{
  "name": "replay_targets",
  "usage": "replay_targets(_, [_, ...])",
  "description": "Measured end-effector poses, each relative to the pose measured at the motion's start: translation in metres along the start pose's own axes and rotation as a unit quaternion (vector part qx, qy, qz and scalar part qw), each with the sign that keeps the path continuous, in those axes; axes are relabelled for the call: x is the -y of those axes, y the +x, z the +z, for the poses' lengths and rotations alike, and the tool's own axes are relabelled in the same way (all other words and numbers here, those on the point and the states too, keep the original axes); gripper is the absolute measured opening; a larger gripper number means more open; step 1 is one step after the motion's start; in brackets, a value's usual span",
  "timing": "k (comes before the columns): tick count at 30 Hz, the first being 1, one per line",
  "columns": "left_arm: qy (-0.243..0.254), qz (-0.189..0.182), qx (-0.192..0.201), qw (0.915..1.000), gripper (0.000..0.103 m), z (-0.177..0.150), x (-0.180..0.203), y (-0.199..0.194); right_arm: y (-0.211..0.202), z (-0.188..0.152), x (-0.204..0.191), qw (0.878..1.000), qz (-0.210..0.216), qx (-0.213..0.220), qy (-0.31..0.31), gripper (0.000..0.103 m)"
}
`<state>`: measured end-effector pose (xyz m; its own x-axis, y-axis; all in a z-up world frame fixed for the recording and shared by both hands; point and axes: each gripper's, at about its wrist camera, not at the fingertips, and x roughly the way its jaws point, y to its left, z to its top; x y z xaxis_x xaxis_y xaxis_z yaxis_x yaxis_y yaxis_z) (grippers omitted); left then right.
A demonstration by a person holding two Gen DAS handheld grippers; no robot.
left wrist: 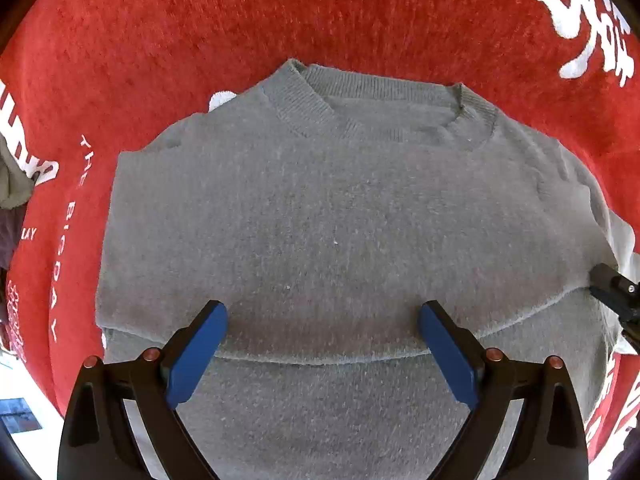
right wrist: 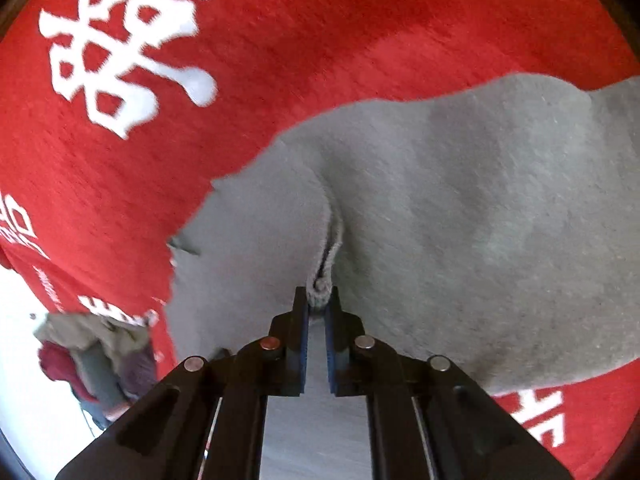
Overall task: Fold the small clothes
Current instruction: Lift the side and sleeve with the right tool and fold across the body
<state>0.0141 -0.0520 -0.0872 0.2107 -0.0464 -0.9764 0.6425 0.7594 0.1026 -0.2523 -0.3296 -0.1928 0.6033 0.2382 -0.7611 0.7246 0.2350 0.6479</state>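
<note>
Left wrist view: your left claw (left wrist: 323, 322) points steeply down over the grey sweater (left wrist: 340, 216), its 2 blue pads (left wrist: 196, 356) spread wide with nothing between them, the folded hem edge just below their tips. Your right claw (left wrist: 614, 294) shows at the sweater's far right edge. Right wrist view: your right claw (right wrist: 318, 304) tilts downward, its jaws narrow, pinching a bunched ridge of the sweater (right wrist: 460, 216) on the red blanket (right wrist: 320, 40).

Grey knit sweater (left wrist: 340, 220) lies flat on red cloth, bottom edge folded up.
</note>
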Motion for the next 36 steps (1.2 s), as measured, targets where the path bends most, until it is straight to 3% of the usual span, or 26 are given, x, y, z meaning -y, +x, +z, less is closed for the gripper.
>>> replay_targets(2, [0.007, -0.001, 0.000, 1.0000, 0.097, 0.000, 0.002, -0.003, -0.008, -0.002, 0.002, 1.000, -0.003, 0.004, -0.007, 0.014])
replay_targets(4, [0.017, -0.004, 0.000, 0.9998, 0.097, -0.002, 0.008, -0.008, -0.019, -0.005, 0.005, 1.000, -0.011, 0.011, -0.013, 0.025])
replay_targets(6, [0.033, -0.006, 0.003, 0.9994, 0.097, -0.004, 0.016, -0.015, -0.031, -0.010, 0.013, 1.000, -0.013, 0.014, -0.005, 0.028])
replay_targets(20, [0.142, -0.061, -0.001, 0.9879, 0.097, -0.039, 0.129, -0.042, -0.128, -0.041, 0.125, 0.990, -0.063, 0.077, 0.095, 0.029])
replay_targets(23, [0.158, -0.070, 0.001, 0.9849, 0.097, -0.042, 0.157, -0.045, -0.155, -0.044, 0.156, 0.983, -0.075, 0.113, 0.126, 0.029])
replay_targets(27, [0.167, -0.074, 0.008, 0.9831, 0.097, -0.039, 0.184, -0.048, -0.190, -0.042, 0.200, 0.963, -0.078, 0.173, 0.189, 0.031])
replay_targets(36, [0.177, -0.062, 0.013, 0.9822, 0.097, -0.028, 0.214, -0.040, -0.207, -0.022, 0.231, 0.932, 0.011, 0.265, 0.249, 0.038])
